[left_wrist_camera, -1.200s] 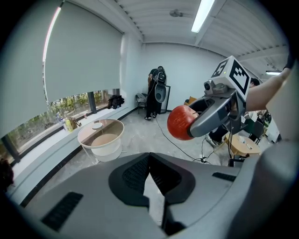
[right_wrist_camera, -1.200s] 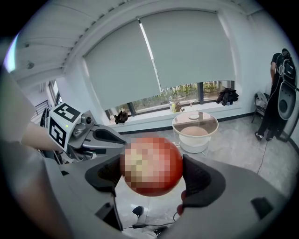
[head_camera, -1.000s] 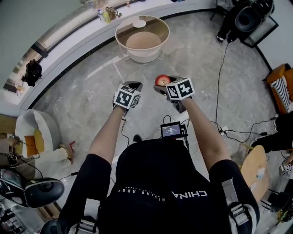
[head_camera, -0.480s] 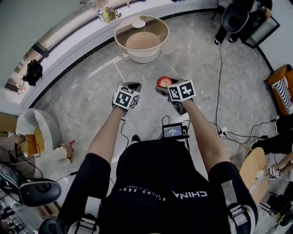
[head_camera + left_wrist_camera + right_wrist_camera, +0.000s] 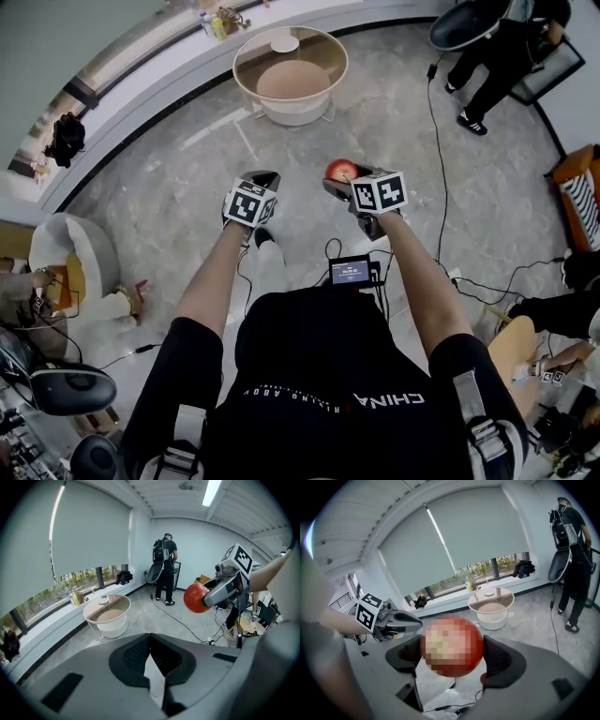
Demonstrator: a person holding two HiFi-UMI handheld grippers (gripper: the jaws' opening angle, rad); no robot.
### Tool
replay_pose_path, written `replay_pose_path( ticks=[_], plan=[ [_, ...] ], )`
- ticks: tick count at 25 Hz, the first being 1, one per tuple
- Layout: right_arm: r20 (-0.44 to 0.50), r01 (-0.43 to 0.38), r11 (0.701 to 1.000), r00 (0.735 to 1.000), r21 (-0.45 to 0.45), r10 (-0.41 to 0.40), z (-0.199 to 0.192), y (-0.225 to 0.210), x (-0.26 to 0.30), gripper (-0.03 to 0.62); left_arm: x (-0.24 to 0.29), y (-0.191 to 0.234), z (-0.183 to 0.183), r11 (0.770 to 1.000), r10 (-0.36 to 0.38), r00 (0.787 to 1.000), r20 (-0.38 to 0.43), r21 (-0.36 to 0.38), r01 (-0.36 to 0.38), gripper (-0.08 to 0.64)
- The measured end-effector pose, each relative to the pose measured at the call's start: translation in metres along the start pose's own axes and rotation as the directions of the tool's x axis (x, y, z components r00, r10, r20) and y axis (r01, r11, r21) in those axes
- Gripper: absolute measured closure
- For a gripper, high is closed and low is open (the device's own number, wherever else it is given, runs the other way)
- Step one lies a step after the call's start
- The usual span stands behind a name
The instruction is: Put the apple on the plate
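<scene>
Apple (image 5: 340,170): red, round. Pinched btwn the two pads of the right gripper (image 5: 453,646), in mid-air over the floor (image 5: 169,197). Not on the plate; well apart from it.
Right gripper: jaws pressed onto the apple, one pad on each flank. Marker cube (image 5: 380,191) sits behind the jaws, top face up in head view.
Left gripper (image 5: 150,638): jaws pressed together at the tips, nothing btwn them. Held level w/ the right gripper, on wearer's left, apart from the apple.
Plate (image 5: 285,44): small, white, round. On the clear top of the round table (image 5: 236,77), at its far edge, window side.
Round table: see-through top w/ pale rim, pale bowl-shaped base under it. Stands ahead of both grippers, nr the window ledge (image 5: 159,82).
Window ledge: long, curved, white. Carries bottles (image 5: 217,23) and a dark bundle (image 5: 64,141).
Floor: grey, marbled.
Person (image 5: 164,559): in black w/ backpack, standing at far side of room, back turned in left gripper view.
Small screen (image 5: 351,271): lit, at wearer's chest, btwn the forearms.
</scene>
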State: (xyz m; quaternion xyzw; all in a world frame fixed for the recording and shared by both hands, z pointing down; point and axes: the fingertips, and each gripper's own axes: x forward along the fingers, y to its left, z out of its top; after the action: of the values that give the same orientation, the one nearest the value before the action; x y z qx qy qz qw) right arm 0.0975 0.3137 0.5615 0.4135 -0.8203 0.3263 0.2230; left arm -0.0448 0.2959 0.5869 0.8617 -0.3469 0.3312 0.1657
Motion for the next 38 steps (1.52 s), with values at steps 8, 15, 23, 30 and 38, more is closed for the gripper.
replay_pose_path(
  ticks=[8, 15, 23, 30, 38],
  plan=[
    [-0.035, 0.019, 0.997, 0.999, 0.081, -0.017, 0.084, -0.017, 0.099, 0.204, 0.050, 0.109, 0.029, 0.997, -0.079, 0.997, 0.003, 0.021, 0.079, 0.543],
    [-0.020, 0.069, 0.990, 0.998, 0.125, -0.067, 0.181, -0.023, 0.177, 0.204, 0.083, 0.217, 0.057, 0.987, -0.156, 0.988, -0.019, 0.033, 0.156, 0.543],
    [-0.049, 0.102, 0.984, 0.994, 0.144, -0.096, 0.245, -0.064, 0.239, 0.204, 0.134, 0.293, 0.110, 0.982, -0.181, 0.983, -0.010, 0.042, 0.182, 0.543],
    [-0.088, 0.080, 0.992, 0.994, 0.101, -0.071, 0.307, -0.127, 0.291, 0.204, 0.198, 0.346, 0.166, 0.988, -0.155, 0.988, -0.013, -0.011, 0.155, 0.543],
    [-0.077, 0.019, 0.996, 0.997, 0.087, -0.012, 0.357, -0.179, 0.330, 0.204, 0.241, 0.369, 0.208, 0.988, -0.128, 0.992, 0.008, -0.083, 0.128, 0.543]
  ],
)
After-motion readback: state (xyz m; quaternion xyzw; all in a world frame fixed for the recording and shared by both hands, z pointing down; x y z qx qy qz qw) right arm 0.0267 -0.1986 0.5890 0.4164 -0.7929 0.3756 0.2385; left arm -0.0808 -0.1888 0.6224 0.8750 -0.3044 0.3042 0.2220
